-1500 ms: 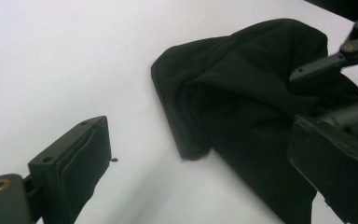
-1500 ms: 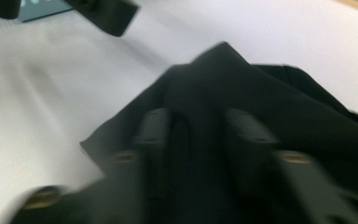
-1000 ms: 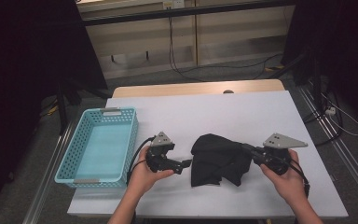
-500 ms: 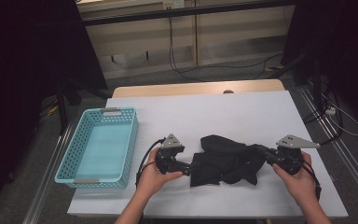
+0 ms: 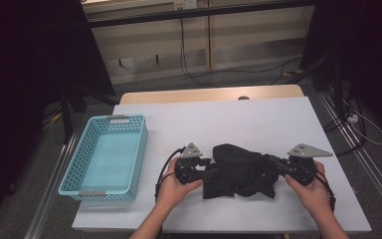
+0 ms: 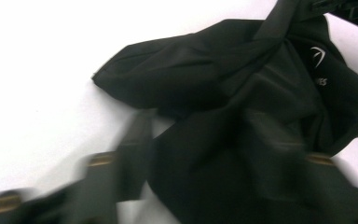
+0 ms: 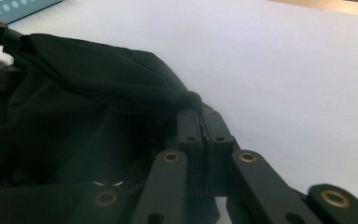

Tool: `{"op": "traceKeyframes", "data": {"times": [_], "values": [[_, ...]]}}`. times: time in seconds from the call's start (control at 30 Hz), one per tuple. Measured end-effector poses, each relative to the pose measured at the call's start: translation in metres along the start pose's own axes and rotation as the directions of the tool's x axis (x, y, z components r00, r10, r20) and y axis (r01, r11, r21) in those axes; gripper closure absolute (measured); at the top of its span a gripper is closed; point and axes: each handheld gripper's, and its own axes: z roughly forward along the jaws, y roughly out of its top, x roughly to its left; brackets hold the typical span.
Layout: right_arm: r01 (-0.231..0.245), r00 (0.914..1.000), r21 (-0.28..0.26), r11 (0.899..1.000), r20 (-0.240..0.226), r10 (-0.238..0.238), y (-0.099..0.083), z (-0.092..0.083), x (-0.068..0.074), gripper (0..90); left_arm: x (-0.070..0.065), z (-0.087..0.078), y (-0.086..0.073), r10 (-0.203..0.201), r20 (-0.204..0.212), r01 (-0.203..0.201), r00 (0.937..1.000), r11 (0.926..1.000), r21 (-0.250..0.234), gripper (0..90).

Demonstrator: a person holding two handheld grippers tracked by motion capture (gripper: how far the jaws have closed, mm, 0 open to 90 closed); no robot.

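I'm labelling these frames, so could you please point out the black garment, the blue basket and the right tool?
black garment (image 5: pixel 238 172), high view, middle of the bunched cloth.
blue basket (image 5: pixel 142 149), high view, right wall.
right tool (image 7: pixel 200 123), right gripper view, tips pinching cloth.

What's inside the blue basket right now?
Nothing can be seen in the blue basket: its pale floor shows bare. The black garment lies on the white table, apart from it. The near wall hides a strip of floor.
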Motion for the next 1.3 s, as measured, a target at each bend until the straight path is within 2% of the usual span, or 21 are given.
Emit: {"op": "traceKeyframes", "data": {"times": [0.07,0.13,0.33,0.57,0.6,0.67,0.77,0.87,0.93,1.03,1.1,1.2,1.3], "values": [[0.005,1.0,0.001,1.0,-0.004,-0.005,0.001,0.003,0.001,87.1,0.001,-0.001,0.001,-0.003,0.021,0.003,0.9998,0.9999,0.013,73.4],[0.01,0.9999,0.002,1.0,-0.01,-0.01,0.002,0.005,0.003,87.1,0.001,-0.003,0.003,0.016,0.022,-0.016,0.9996,0.9997,0.019,83.4],[0.026,0.9991,0.006,1.0,-0.035,-0.026,0.006,0.015,0.008,87.2,0.007,-0.027,0.002,0.021,-0.009,-0.021,0.9997,0.9989,0.041,86.4],[0.057,0.9969,0.018,0.998,-0.056,-0.056,0.012,0.027,0.018,87.2,0.007,-0.043,-0.003,0.015,-0.021,-0.014,0.9997,0.9985,0.052,86.0],[0.065,0.9962,0.019,0.998,-0.059,-0.064,0.012,0.029,0.019,87.2,0.007,-0.044,-0.004,0.024,-0.038,-0.023,0.999,0.999,0.038,83.6],[0.077,0.9956,0.028,0.997,-0.056,-0.075,0.013,0.031,0.021,87.2,0.011,-0.047,-0.004,0.039,-0.072,-0.037,0.9967,0.9991,0.022,70.8],[0.074,0.9962,0.028,0.997,-0.048,-0.073,0.013,0.031,0.019,87.2,0.019,-0.048,-0.003,-0.002,-0.091,0.0,0.9958,0.9995,-0.03,50.5],[0.062,0.9974,0.012,0.998,-0.037,-0.061,0.013,0.027,0.015,87.1,0.027,-0.048,0.001,-0.027,-0.116,0.022,0.9929,0.9985,-0.051,44.9],[0.051,0.9981,0.011,0.999,-0.036,-0.051,0.012,0.026,0.014,87.1,0.03,-0.045,0.003,-0.03,-0.137,0.023,0.9902,0.9982,-0.056,41.8],[0.063,0.9973,0.016,0.998,-0.038,-0.063,0.01,0.025,0.016,86.9,0.035,-0.034,0.005,-0.043,-0.123,0.038,0.9915,0.9983,-0.044,37.4],[0.068,0.9969,0.015,0.998,-0.04,-0.067,0.009,0.023,0.018,86.2,0.034,-0.023,0.006,-0.02,-0.118,0.018,0.9928,0.9997,-0.018,34.1],[0.06,0.9975,0.012,0.998,-0.039,-0.06,0.007,0.021,0.019,85.5,0.029,-0.008,0.007,-0.002,-0.077,0.002,0.9971,1.0,0.006,30.5],[0.062,0.9975,0.019,0.998,-0.034,-0.061,0.006,0.02,0.02,85.5,0.024,0.003,0.008,0.024,-0.051,-0.023,0.9984,0.9994,0.027,27.6]]}}
